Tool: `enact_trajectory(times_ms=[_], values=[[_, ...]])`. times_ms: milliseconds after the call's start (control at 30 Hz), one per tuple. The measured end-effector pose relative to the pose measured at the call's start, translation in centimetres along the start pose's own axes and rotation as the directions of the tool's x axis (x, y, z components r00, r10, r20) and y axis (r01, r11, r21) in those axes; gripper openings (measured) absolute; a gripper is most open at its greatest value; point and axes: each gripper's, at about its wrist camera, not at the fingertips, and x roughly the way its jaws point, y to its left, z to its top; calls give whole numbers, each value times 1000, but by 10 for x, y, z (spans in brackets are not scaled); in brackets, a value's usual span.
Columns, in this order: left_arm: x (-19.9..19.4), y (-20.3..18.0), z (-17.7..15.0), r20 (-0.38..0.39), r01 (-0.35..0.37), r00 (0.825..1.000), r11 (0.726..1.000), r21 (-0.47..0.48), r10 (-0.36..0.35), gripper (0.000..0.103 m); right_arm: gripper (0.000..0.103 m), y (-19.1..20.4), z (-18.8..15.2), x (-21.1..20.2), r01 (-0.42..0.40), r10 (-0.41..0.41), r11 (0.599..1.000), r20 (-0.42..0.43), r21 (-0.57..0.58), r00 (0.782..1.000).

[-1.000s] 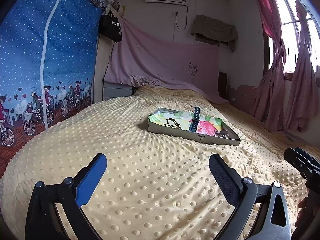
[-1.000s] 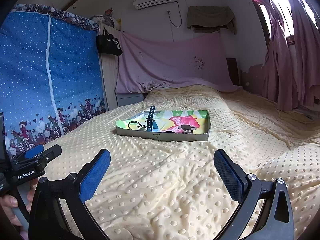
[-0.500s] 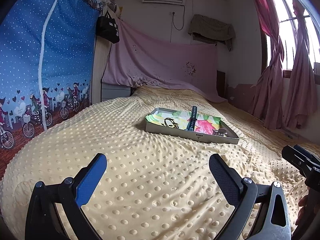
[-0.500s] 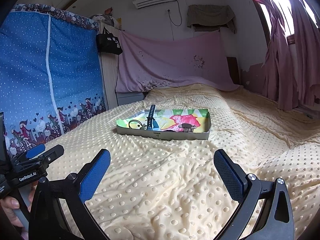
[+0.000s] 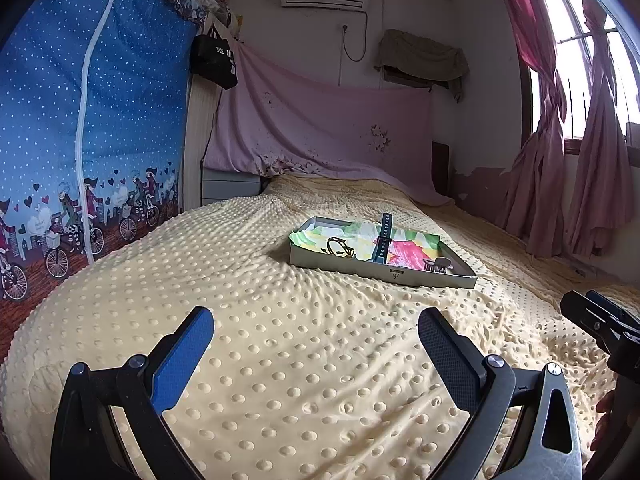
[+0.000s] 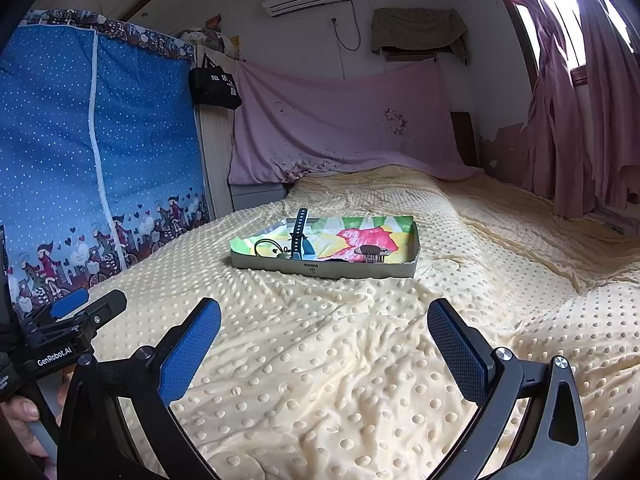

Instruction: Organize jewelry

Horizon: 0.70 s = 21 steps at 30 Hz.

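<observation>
A shallow grey cardboard tray [image 5: 384,272] [image 6: 320,270] lined with bright floral paper lies mid-bed. In it are a dark watch strap [image 5: 383,240] [image 6: 298,234] propped upright, a thin gold bangle [image 5: 338,247] [image 6: 267,247] at the left, and a small brown hair claw [image 5: 438,265] [image 6: 372,254] at the right. My left gripper [image 5: 316,336] is open and empty, low over the blanket, well short of the tray. My right gripper [image 6: 324,328] is also open and empty, short of the tray. Each gripper shows at the other view's edge.
The bed is covered by a dotted yellow blanket [image 5: 280,340]. A blue printed wardrobe cover [image 5: 80,140] stands along the left. A pink sheet [image 5: 320,132] hangs behind the bed. Pink curtains [image 5: 580,160] hang at the window on the right.
Both grippers have crept slightly and the left view has tilted a little; the tray sits marginally lower in that view. Both stay open. Nothing in the tray has moved.
</observation>
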Motion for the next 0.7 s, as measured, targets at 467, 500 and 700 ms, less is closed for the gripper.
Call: enact_trajectory(times_ms=[467, 500, 700], values=[[-1, 0, 1, 2, -4, 1000, 1000, -4, 4, 103, 102, 1, -1, 0, -2, 2, 1000, -3, 0, 1000], [-1, 1, 1, 2, -4, 1000, 1000, -5, 4, 103, 102, 1, -1, 0, -2, 2, 1000, -3, 0, 1000], [0, 1, 1, -5, -5, 1000, 1000, -10, 5, 103, 102, 1, -1, -1, -2, 2, 1000, -1, -1, 1000]])
